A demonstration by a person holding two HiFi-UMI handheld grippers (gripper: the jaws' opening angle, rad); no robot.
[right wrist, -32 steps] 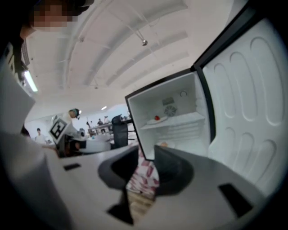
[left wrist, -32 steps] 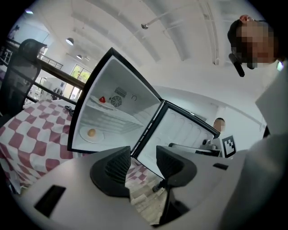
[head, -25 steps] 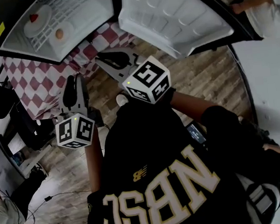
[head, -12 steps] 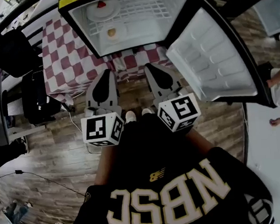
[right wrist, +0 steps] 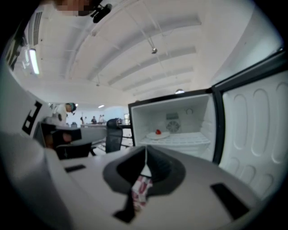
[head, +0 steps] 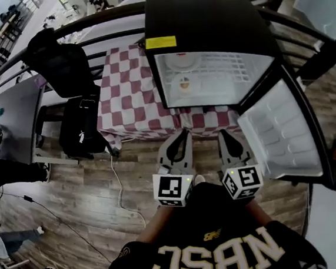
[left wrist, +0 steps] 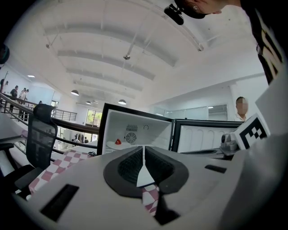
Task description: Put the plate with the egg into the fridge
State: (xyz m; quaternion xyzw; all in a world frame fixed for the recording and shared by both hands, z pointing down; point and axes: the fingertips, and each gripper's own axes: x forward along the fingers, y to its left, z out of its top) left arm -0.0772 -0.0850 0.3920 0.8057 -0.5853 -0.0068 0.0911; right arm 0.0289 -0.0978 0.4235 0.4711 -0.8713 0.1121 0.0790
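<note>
The black mini fridge stands open on a table with a red-and-white checked cloth. On its wire shelf sits the white plate with the egg, and behind it a plate with a red item. My left gripper and right gripper hang side by side in front of the fridge, pointing at it, apart from it. Both are shut with nothing between the jaws. The left gripper view shows the shut left gripper before the fridge. The right gripper view shows the shut right gripper and the red-item plate; the egg plate is hidden there.
The fridge door swings open to the right. A black office chair and a black bag stand left of the table, beside a grey desk. A cable trails over the wooden floor. A railing runs behind.
Both grippers have drawn back from the fridge and come together side by side. The head view has swung so the fridge sits farther off. Both plates stay on the shelf.
</note>
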